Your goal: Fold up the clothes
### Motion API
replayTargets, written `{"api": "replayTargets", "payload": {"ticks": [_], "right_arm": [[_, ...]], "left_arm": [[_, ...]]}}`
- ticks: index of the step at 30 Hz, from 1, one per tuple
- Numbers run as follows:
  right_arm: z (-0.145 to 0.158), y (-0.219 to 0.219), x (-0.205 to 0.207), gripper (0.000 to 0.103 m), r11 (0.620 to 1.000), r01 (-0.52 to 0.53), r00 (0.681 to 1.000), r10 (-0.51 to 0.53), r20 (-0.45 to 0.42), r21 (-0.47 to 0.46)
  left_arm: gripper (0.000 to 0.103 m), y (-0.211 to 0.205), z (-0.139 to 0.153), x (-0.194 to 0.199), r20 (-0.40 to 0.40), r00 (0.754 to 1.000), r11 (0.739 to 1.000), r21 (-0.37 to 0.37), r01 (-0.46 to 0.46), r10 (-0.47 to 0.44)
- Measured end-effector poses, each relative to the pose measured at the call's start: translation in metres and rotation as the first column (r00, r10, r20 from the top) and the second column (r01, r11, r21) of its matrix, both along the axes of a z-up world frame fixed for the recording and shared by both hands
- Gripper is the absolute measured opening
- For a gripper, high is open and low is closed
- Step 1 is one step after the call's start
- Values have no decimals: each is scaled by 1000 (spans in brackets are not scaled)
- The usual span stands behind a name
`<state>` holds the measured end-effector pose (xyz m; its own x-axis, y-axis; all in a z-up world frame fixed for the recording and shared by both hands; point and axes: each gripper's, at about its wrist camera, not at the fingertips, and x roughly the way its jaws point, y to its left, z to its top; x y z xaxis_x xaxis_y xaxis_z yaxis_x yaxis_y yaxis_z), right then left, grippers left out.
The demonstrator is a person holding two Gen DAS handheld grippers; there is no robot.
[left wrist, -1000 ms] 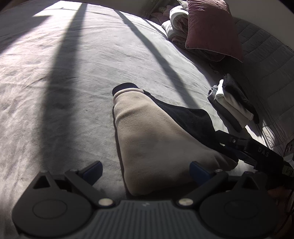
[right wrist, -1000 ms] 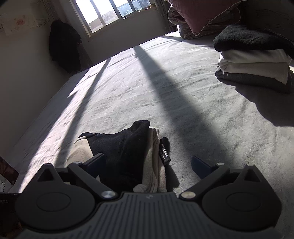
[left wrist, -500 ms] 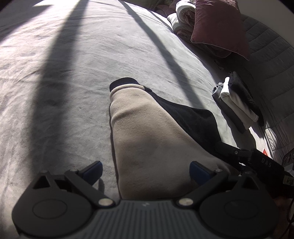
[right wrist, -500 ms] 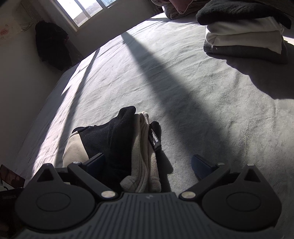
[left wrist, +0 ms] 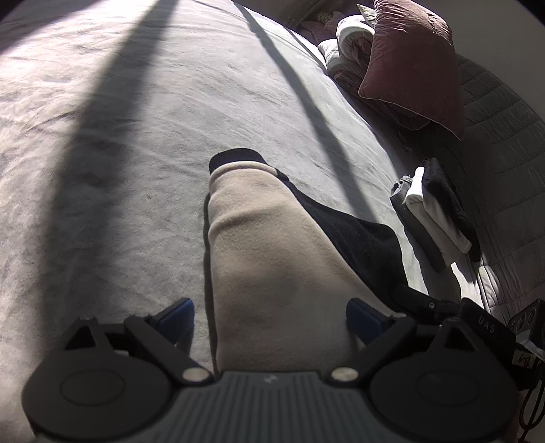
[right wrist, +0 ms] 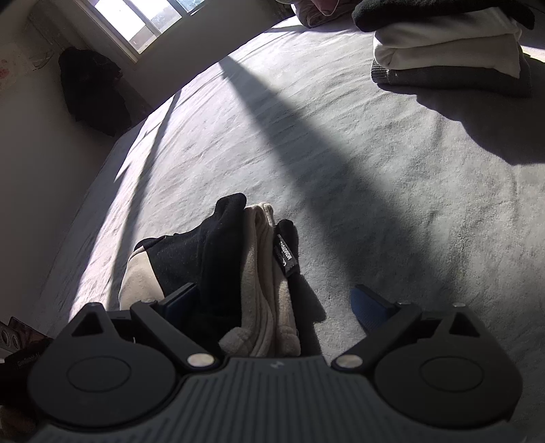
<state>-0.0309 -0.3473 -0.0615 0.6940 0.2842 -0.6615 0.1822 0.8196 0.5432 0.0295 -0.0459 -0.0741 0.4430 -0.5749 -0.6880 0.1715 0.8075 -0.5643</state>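
Note:
A folded beige and black fleece garment [left wrist: 272,259] lies on the grey bed [left wrist: 136,136]. My left gripper [left wrist: 269,315] is open and straddles the garment's near beige end, one blue fingertip on each side. In the right wrist view the garment's layered edge [right wrist: 259,272], black and beige with a small black label, sits between the fingers of my open right gripper [right wrist: 274,303], close to the left finger. The right gripper's black body [left wrist: 483,327] shows at the lower right of the left wrist view, at the garment's black side.
A stack of folded clothes [left wrist: 432,214] [right wrist: 449,51], black over white over grey, sits on the bed to the right. A maroon pillow [left wrist: 408,64] and bedding lean at the head. A window [right wrist: 143,20] and a hanging dark garment [right wrist: 92,92] are on the far wall.
Both grippers have slid forward along the garment and stayed open. The garment reaches further under the left camera, and the folded stack looks nearer in the right wrist view.

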Motion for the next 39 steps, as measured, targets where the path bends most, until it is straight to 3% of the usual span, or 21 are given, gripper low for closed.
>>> {"api": "replayTargets", "payload": {"ticks": [4,6,10,13,16,26,39], "right_arm": [[-8,-2,4,76,994,-22,1000,24,-14,111],[-14,-4,5,64,983,-23,999,28,-25,182],[-19,-9,3,55,962,3,999,9,-40,273],[-15,-10,-1,51,959,7,1000,0,-25,284],[-10,-9,-6,49,957,5,1000,-7,3,291],[22,-21,-15,49,947,50,992,-83,94,317],[80,-79,14,49,932,194,956,-249,153,306]], "left_arm": [[80,3,-5,3,-9,999,999,-43,-32,32],[70,-1,2,1,27,999,1000,-15,-25,25],[55,-10,16,-2,104,995,999,47,-11,6],[51,-17,26,-4,160,987,995,95,-4,-11],[48,-23,40,-3,221,975,992,126,-1,-27],[47,-38,75,15,285,958,996,83,14,-37],[46,-119,137,67,408,907,994,12,111,-106]]}}
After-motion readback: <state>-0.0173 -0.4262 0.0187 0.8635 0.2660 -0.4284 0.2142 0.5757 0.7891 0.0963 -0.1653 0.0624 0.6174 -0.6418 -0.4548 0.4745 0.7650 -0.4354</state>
